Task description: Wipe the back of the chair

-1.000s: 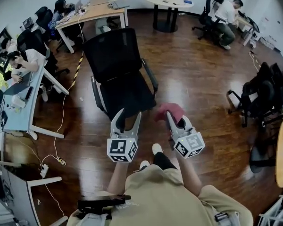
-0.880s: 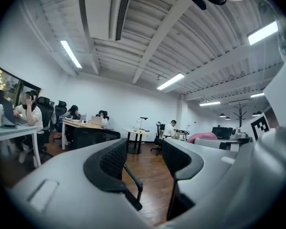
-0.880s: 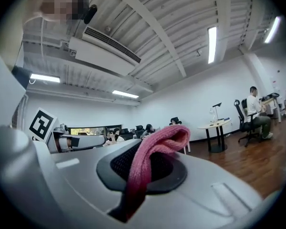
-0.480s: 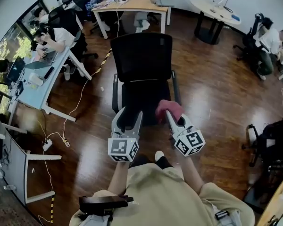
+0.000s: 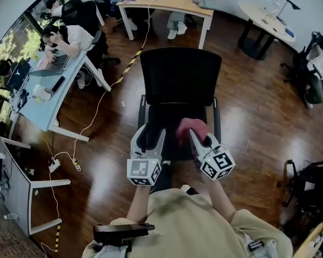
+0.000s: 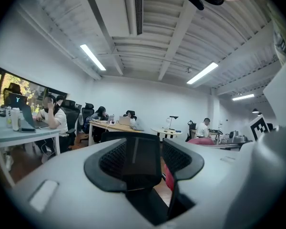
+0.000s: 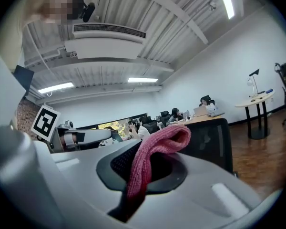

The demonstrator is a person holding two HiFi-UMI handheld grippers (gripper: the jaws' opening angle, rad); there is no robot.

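Note:
A black office chair stands straight ahead in the head view, its mesh backrest (image 5: pixel 180 77) on the far side and its seat (image 5: pixel 175 120) nearest me. My left gripper (image 5: pixel 151 134) is open and empty over the seat's front left edge. My right gripper (image 5: pixel 196 136) is shut on a pink cloth (image 5: pixel 192 127) above the seat's front right. In the left gripper view the backrest (image 6: pixel 136 149) shows between the spread jaws of the left gripper (image 6: pixel 143 159). In the right gripper view the right gripper (image 7: pixel 143 171) clamps the cloth (image 7: pixel 157 144), and the backrest (image 7: pixel 209 142) rises behind it.
A light blue desk (image 5: pixel 40 98) with seated people runs along the left. A wooden desk (image 5: pixel 172 1) is behind the chair and a round table (image 5: pixel 266 20) at the back right. Cables (image 5: pixel 70 157) lie on the wood floor. Another dark chair (image 5: pixel 312 181) stands at the right.
My view has swung so that the chair, earlier off to the left and turned, now sits square in front and closer. Both grippers keep their pose, and the cloth is still held.

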